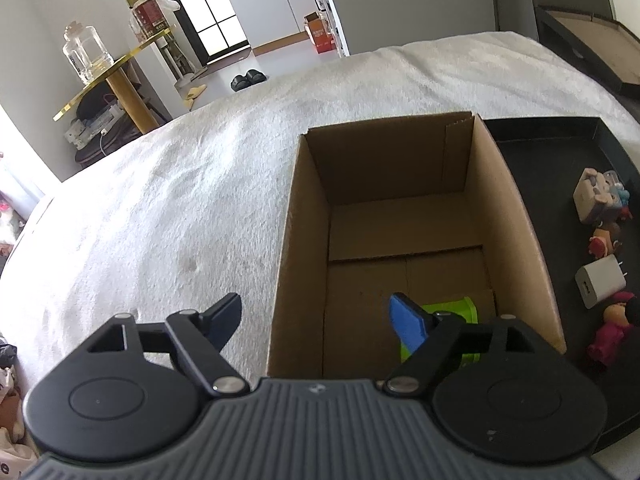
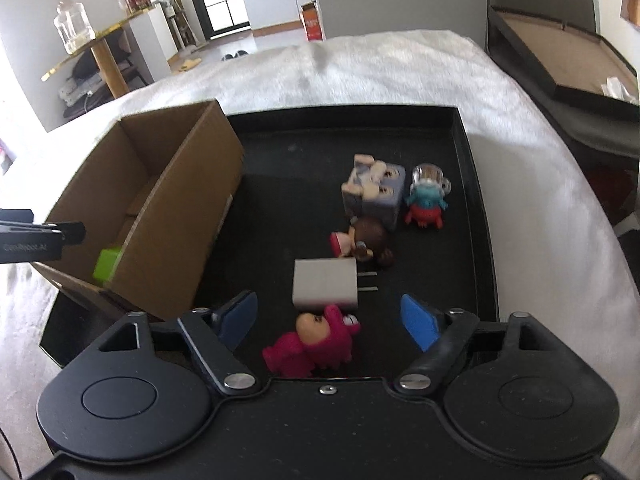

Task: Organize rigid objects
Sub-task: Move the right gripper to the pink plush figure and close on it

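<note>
A brown cardboard box [image 1: 404,160] stands open on the white bed cover, with a green block [image 1: 460,312] on its floor. My left gripper [image 1: 316,316] hangs open over the box's near left wall, nothing between its fingers. Beside the box lies a black tray [image 2: 476,200] holding a white plug charger [image 2: 324,284], a pink figure [image 2: 312,344], a brown-haired figure [image 2: 364,240], a grey cube toy [image 2: 374,190] and a teal and red creature [image 2: 424,204]. My right gripper [image 2: 332,320] stands open above the pink figure and the charger, touching neither. The left gripper [image 2: 36,236] shows at that view's left edge.
The box [image 2: 160,200] sits partly on the tray's left side. The white fluffy cover [image 1: 160,220] spreads to the left and beyond. A dark flat case [image 2: 560,64] lies at the far right. A gold side table with a glass jar [image 1: 86,54] stands off the bed.
</note>
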A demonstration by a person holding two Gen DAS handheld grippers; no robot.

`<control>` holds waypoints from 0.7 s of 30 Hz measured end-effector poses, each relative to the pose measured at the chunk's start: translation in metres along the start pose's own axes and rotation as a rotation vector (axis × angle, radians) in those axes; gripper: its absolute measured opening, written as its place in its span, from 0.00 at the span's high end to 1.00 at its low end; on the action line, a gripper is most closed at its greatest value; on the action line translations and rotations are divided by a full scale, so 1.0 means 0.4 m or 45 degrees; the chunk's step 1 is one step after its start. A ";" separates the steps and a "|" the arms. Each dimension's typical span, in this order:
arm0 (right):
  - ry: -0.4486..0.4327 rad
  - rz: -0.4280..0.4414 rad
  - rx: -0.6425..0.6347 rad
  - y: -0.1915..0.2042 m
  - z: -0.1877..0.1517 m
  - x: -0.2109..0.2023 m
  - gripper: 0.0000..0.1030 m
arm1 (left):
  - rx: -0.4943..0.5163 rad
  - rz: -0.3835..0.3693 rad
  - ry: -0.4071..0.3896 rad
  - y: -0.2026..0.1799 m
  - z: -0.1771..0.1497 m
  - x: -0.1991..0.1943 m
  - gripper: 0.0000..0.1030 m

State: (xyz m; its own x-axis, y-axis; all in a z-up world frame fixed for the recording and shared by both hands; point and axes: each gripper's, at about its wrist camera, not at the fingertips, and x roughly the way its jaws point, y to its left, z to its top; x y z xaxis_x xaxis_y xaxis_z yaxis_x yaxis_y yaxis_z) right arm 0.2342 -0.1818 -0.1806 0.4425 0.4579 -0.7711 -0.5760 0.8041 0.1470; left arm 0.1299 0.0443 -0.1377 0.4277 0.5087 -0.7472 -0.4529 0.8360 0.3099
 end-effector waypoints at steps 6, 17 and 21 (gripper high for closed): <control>0.059 -0.003 0.015 -0.004 -0.015 0.032 0.15 | 0.015 0.020 0.021 -0.011 0.001 0.009 0.21; 0.118 0.010 0.075 -0.005 -0.023 0.071 0.15 | 0.027 0.030 0.037 -0.016 0.004 0.022 0.21; 0.129 0.032 0.009 0.017 -0.029 0.074 0.15 | 0.032 0.037 0.041 -0.021 0.002 0.023 0.21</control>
State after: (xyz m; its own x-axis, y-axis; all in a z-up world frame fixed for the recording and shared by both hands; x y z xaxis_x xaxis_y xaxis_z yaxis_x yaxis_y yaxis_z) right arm 0.2355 -0.1669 -0.2096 0.3559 0.4379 -0.8256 -0.5812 0.7955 0.1713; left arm 0.1383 0.0420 -0.1465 0.3891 0.5267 -0.7558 -0.4450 0.8258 0.3464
